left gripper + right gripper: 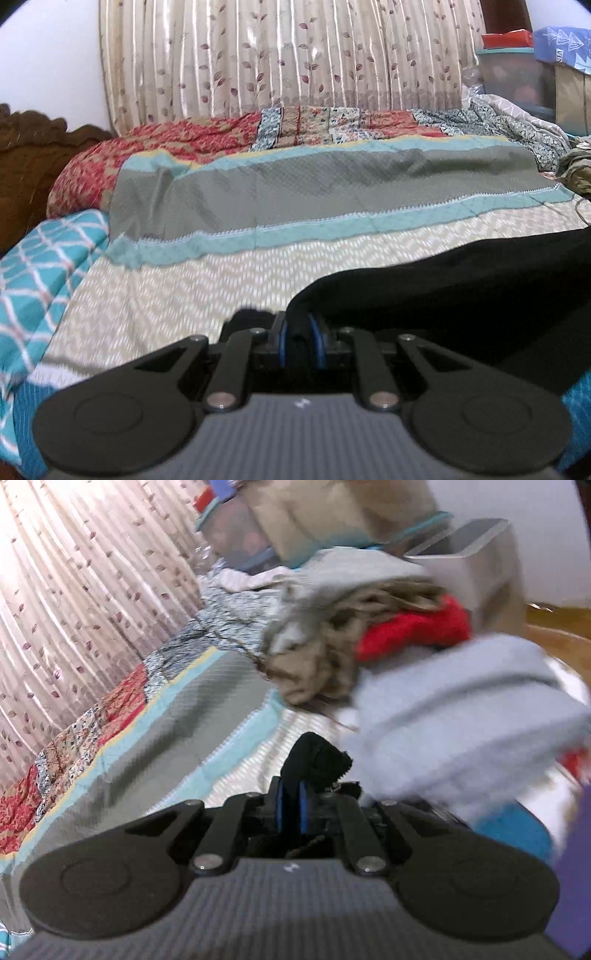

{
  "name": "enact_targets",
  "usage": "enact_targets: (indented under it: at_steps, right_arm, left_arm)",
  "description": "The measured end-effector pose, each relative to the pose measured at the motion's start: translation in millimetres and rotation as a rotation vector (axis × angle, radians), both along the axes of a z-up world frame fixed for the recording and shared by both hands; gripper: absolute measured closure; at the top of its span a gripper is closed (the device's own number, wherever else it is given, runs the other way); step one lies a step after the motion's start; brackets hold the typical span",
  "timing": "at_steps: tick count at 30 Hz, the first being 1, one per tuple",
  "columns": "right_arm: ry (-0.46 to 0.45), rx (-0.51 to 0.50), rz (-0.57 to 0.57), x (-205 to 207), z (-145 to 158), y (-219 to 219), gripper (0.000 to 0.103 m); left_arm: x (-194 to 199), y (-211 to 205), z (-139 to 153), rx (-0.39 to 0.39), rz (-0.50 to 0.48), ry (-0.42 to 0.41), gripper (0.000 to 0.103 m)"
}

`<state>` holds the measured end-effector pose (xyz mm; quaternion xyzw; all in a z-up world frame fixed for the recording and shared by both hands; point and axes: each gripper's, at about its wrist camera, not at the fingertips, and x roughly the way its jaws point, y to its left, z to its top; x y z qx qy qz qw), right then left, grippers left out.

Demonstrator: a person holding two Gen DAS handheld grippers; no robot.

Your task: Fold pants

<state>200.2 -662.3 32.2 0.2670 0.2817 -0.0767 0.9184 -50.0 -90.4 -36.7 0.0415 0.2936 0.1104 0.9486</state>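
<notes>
Black pants (pixel 461 273), two clamped claws

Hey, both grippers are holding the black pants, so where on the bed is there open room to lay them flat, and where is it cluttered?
The cream chevron sheet is bare between the teal lattice cloth and the black pants, up to the grey-and-teal quilt. It is crowded on the right, where the laundry pile stands.
</notes>
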Motion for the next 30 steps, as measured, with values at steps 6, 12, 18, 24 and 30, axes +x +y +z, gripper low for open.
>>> enact_targets:
  at_steps: [6, 12, 18, 24, 30]
  right_arm:
    - [0.025, 0.07, -0.105, -38, -33, -31, 0.092]
    - [0.16, 0.077, -0.169, -38, -80, -37, 0.076]
    - [0.156, 0.019, -0.307, -58, -72, -50, 0.061]
    - [0.032, -0.102, -0.158, -48, -38, 5, 0.061]
    - [0.052, -0.19, 0.153, -33, -47, 109, 0.059]
  left_arm:
    - [-37, -8, -7, -0.059, 0.009, 0.021, 0.09]
    - [-49, -17, -42, -0.049, -0.01, 0.182, 0.074]
    - [-91, 21, -9, -0.25, -0.019, 0.083, 0.056]
    - [-43, 97, 15, -0.386, 0.147, 0.002, 0.044]
    - [43, 108, -22, -0.449, 0.037, 0.19, 0.087]
